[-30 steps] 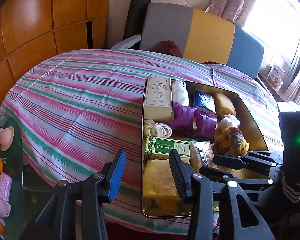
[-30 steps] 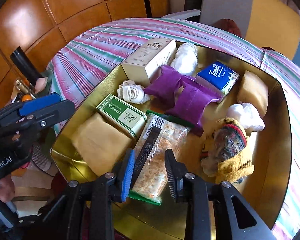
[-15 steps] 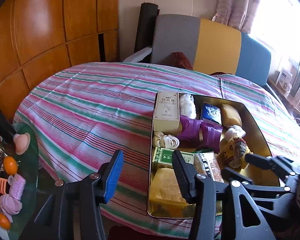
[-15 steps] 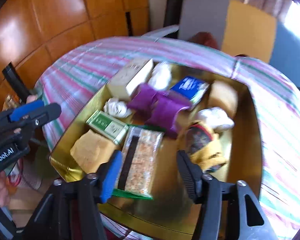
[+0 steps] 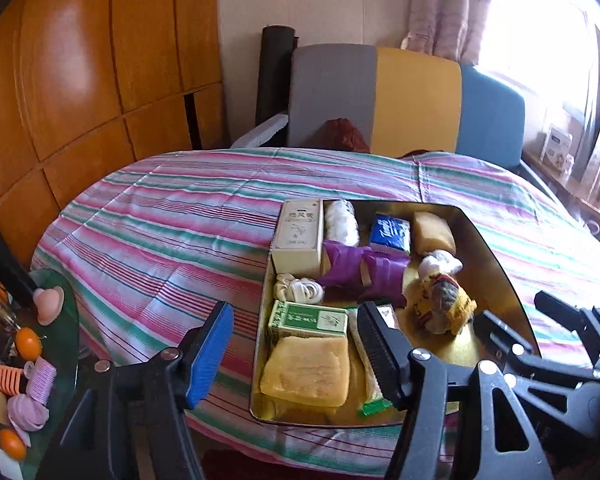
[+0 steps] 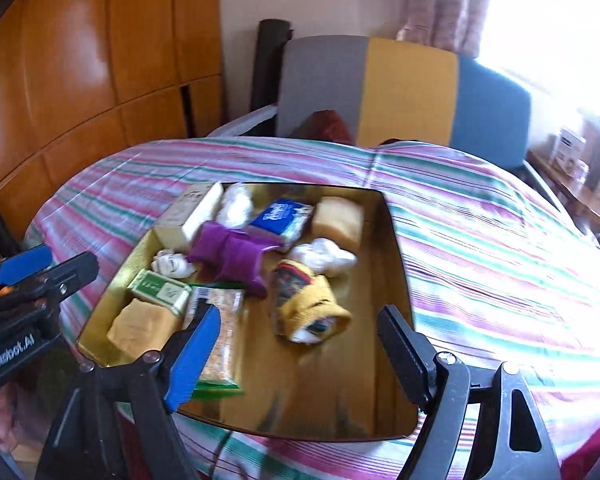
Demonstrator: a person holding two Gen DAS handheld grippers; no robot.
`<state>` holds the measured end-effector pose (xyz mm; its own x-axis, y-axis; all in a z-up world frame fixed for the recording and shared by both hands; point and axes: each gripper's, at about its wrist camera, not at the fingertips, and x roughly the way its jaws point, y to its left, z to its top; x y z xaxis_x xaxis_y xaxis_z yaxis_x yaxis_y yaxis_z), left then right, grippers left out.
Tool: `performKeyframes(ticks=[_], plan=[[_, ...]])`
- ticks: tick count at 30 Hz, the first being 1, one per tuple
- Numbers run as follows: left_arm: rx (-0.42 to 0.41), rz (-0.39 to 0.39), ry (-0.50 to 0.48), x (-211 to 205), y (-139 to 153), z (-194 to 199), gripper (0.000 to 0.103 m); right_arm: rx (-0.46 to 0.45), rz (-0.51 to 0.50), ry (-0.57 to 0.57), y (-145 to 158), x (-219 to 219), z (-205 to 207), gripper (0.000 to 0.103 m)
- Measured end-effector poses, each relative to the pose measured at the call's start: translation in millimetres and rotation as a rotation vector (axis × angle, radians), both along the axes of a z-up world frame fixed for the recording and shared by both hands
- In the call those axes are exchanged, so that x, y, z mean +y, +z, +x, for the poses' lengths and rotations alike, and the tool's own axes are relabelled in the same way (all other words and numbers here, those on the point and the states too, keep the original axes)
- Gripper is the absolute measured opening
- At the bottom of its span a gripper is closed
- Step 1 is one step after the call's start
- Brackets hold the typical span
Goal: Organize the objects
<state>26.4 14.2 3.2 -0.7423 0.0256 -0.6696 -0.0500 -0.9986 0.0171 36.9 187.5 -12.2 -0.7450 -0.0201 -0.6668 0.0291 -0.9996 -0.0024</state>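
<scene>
A gold metal tray (image 5: 496, 256) (image 6: 396, 248) lies on the striped tablecloth. It holds a cream box (image 5: 298, 232), a green box (image 5: 308, 320) (image 6: 160, 290), yellow sponges (image 5: 306, 372), purple packets (image 5: 360, 272) (image 6: 230, 254), a blue tissue pack (image 5: 390, 232) (image 6: 280, 214), a snack bar packet (image 6: 220, 344), a knitted sock (image 6: 306, 308) and white bundles. My left gripper (image 5: 296, 344) is open and empty at the tray's near left edge. My right gripper (image 6: 296, 354) is open and empty above the tray's near end.
The table (image 5: 160, 232) has a pink and green striped cloth. A grey, yellow and blue chair (image 5: 400, 100) stands behind it. A small glass side table (image 5: 66, 336) at the left holds oranges and hair rollers. Wood panelling (image 5: 80, 80) covers the left wall.
Both grippers have pulled back and up from the tray. The right gripper's jaws have opened wide and let go of the snack bar packet, which lies in the tray.
</scene>
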Motion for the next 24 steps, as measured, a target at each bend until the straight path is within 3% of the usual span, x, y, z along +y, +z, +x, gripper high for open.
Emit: performKeyframes(ticks=[3, 24], plan=[[0.0, -0.024, -0.022, 7, -2, 1, 0.065, -0.003, -0.01, -0.022, 0, 7, 0, 0.081], [0.009, -0.004, -0.028, 1, -3, 0, 0.063, -0.042, 0.0, 0.011, -11, -3, -8, 0.082]])
